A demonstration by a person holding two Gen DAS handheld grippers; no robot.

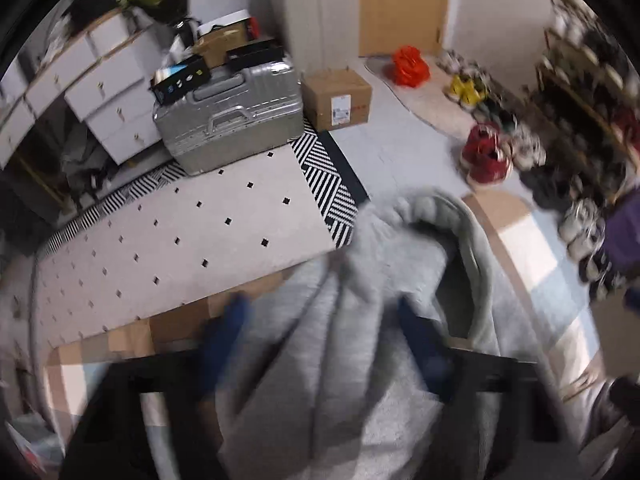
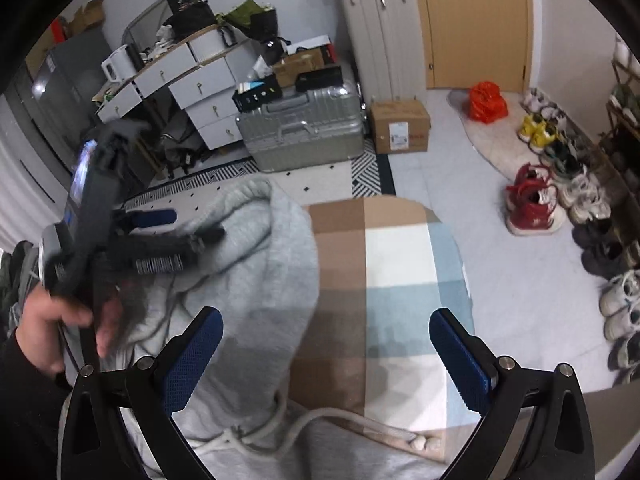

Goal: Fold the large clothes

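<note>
The grey hoodie (image 2: 256, 264) is bunched between the blue pads of the left gripper (image 1: 324, 336), which pinches a fold of it, while the right gripper (image 2: 324, 360) hovers spread wide above its edge on the checked blanket (image 2: 400, 280) covering the surface.

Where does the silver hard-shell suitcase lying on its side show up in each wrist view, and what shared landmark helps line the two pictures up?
Left wrist view: the silver suitcase sits upper left of centre, on the far end of the patterned rug.
Right wrist view: the silver suitcase sits just above centre, left of the midline.
Shared landmark: the cardboard box stands immediately right of it in both.
</note>
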